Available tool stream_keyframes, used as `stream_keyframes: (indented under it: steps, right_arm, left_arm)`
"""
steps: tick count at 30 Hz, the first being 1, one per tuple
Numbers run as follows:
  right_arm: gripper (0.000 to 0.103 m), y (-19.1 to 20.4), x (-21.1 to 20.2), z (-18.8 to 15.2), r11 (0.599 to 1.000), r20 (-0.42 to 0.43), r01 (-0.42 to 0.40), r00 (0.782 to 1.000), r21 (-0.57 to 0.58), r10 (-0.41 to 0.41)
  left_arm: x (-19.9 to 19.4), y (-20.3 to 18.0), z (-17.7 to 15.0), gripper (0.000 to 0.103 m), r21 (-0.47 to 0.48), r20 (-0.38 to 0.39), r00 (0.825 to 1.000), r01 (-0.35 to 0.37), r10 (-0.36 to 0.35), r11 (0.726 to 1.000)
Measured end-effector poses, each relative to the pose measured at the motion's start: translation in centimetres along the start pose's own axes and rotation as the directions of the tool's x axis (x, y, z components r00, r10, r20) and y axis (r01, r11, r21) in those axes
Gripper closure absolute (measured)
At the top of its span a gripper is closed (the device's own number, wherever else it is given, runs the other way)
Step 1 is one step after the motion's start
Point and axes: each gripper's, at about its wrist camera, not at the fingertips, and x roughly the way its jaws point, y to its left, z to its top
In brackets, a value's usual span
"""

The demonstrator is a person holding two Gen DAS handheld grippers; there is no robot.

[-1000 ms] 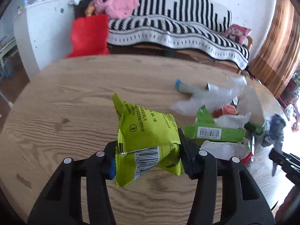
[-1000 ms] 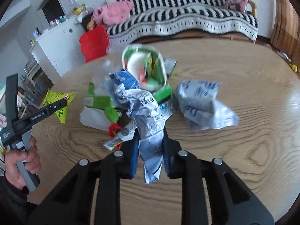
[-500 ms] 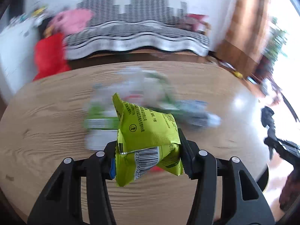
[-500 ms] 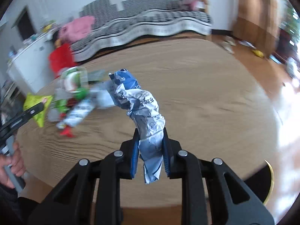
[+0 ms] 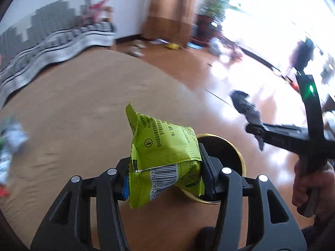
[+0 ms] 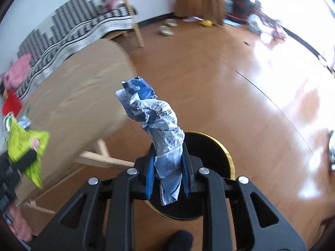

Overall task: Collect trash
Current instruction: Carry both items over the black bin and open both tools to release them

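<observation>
My left gripper [image 5: 165, 177] is shut on a yellow-green snack packet [image 5: 165, 156], held over the table edge with a black gold-rimmed bin [image 5: 226, 152] on the floor just beyond. My right gripper [image 6: 167, 175] is shut on a crumpled blue-and-white wrapper [image 6: 159, 123], held directly above the same bin [image 6: 211, 163]. The right gripper also shows in the left wrist view [image 5: 257, 129], the green packet in the right wrist view [image 6: 25, 148]. A few leftover wrappers [image 5: 8, 146] lie blurred on the table at far left.
The round wooden table [image 6: 79, 96] is to the left, its legs [image 6: 102, 159] beside the bin. A striped sofa [image 6: 83, 31] stands behind. Glossy wooden floor [image 6: 251, 96] with scattered items [image 6: 167, 30] spreads to the right.
Both grippers have swung right, away from the trash pile on the table, toward the floor bin, each still holding its piece. The right gripper now hangs over the bin.
</observation>
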Motion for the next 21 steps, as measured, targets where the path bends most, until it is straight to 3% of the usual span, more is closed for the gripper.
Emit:
stream_keyframes:
  steps: [8,12,21]
  right_arm:
    - [0.081,-6.4,1.6,-2.2,0.997,-0.073,0.023,0.997,0.076,-0.017]
    - [0.081,-7.1,3.0,-2.6,0.995,-0.119,0.008,0.993,0.102,0.005]
    - [0.081,-5.7,3.5,-2.4,0.996,-0.133,0.005,0.991,0.090,0.007]
  left_arm:
    - [7.1,-7.5,-1.7,0.052,0.124,-0.115,0.990,0.096,-0.082,0.988]
    - [10.6,-8.2,-2.4,0.052,0.129,-0.181,0.977,0.139,-0.115,0.982]
    - [14.7,-7.0,-2.4,0.052,0.117,-0.234,0.967,0.126,-0.096,0.985]
